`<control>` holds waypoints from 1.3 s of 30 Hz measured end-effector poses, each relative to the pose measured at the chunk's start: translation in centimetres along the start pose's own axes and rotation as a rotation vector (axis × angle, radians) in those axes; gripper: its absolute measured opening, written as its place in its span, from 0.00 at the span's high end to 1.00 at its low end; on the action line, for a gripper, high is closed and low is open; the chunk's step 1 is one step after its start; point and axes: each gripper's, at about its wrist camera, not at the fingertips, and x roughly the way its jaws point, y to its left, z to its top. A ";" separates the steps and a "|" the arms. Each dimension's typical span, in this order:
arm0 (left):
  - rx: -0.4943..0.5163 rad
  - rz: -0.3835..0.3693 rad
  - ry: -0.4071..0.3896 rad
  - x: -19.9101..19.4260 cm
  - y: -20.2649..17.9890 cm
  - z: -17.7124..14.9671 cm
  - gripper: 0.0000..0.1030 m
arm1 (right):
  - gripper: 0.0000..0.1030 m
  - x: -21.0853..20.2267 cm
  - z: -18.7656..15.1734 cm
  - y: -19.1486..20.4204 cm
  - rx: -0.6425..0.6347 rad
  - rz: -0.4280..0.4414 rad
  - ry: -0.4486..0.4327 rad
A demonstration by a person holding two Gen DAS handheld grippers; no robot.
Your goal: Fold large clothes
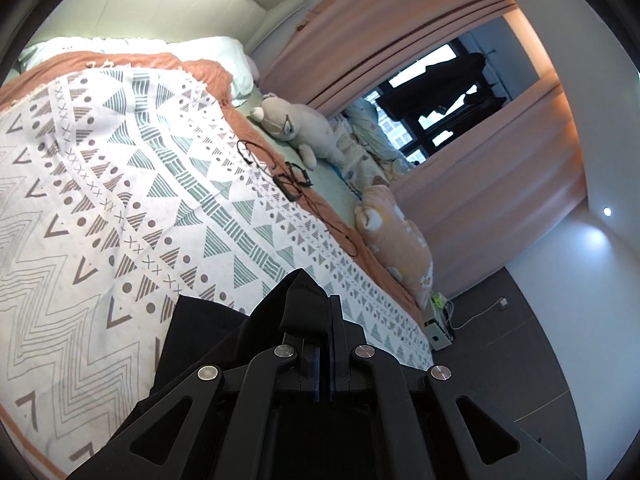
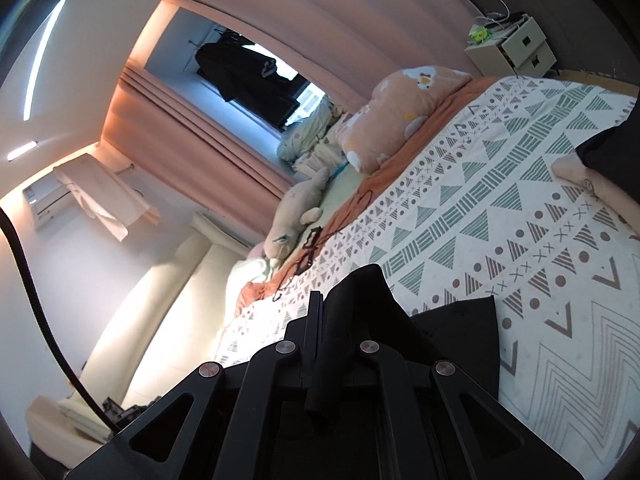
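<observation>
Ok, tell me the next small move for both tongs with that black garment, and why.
Probably lower both tongs and lay the black garment flat on the patterned bedspread. The left tongs and right tongs are each shut on a bunched edge of it, and the cloth already trails onto the bed below them.

A home bedroom: a bed (image 1: pixel 120 184) under a patterned blanket, a plush toy (image 1: pixel 296 128), pink curtains (image 1: pixel 360 40) and a nightstand (image 2: pixel 516 46).
</observation>
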 end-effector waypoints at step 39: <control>-0.004 0.289 0.231 15.0 10.9 -2.9 0.18 | 0.33 10.9 -3.4 -11.0 -0.027 -0.372 0.200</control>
